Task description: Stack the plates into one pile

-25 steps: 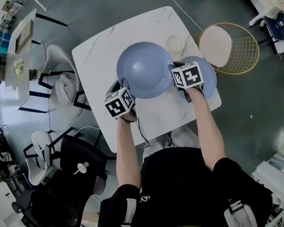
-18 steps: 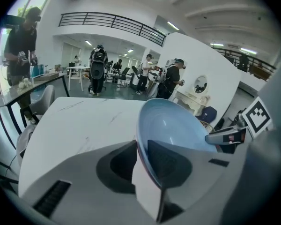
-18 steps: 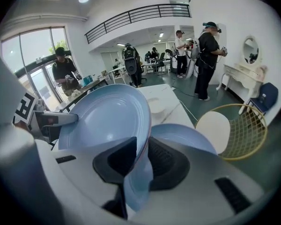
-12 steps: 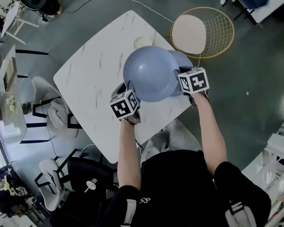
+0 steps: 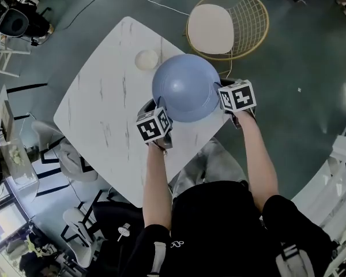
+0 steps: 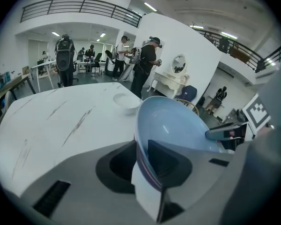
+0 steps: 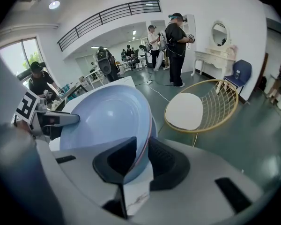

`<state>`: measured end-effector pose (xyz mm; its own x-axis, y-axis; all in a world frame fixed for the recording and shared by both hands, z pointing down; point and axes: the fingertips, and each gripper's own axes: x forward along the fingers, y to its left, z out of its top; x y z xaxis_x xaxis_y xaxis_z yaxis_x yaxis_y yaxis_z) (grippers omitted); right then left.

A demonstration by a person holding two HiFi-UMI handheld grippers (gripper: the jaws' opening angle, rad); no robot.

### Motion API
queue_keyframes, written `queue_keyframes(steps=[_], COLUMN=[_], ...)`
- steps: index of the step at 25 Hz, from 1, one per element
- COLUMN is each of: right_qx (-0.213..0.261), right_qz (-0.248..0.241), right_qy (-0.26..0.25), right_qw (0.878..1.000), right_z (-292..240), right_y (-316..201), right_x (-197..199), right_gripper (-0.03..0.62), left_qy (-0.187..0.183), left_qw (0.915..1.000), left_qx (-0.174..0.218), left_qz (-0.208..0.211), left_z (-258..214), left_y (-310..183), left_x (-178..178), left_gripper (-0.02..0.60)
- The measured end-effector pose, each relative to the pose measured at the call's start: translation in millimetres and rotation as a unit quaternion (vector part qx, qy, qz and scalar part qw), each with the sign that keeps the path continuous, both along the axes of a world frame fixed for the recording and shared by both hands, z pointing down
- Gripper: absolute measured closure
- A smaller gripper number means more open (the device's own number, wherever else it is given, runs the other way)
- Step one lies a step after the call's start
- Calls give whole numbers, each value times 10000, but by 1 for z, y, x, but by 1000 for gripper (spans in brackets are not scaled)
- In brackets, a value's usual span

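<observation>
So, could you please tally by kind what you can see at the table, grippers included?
plate: 1
bowl: 1
table: 1
chair: 1
gripper: 2 (left gripper, right gripper, both shut on the plate)
Total: 6

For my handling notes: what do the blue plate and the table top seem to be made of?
The blue plate is probably glazed ceramic or melamine: smooth, with soft highlights. The table top is white with grey veins and looks like polished marble or marble-print laminate.
</observation>
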<state>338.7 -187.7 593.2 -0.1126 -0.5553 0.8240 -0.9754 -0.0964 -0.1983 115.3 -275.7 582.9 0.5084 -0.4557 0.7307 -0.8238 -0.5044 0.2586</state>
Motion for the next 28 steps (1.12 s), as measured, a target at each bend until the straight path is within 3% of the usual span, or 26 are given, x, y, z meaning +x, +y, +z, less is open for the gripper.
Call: queue_keyframes(steps=[7, 14, 17, 22, 28], right_qx=[-30, 115, 247, 770, 1413], right_qz=[146, 182, 278, 550, 607], right_qy=[-98, 24, 117, 352, 97], right_qw=[9998, 9998, 9992, 9949, 9881], right_z=[13, 20, 14, -10, -36], right_y=[9, 14, 17, 14, 3], right_x=[13, 9, 14, 23, 2], right_gripper=[505, 483, 493, 543, 585], left_qy=[-205, -939, -780, -475, 91], left_qw=[9991, 9947, 9960, 9956, 9912], left_qx=[-266, 238, 389, 765, 1173], left_qz=[246, 352, 210, -240, -603], left_z=[27, 27, 12, -15, -54], left_y=[5, 1, 2, 1, 5], left_x=[15, 3, -1, -16, -47], left_gripper=[483, 499, 496, 558, 565])
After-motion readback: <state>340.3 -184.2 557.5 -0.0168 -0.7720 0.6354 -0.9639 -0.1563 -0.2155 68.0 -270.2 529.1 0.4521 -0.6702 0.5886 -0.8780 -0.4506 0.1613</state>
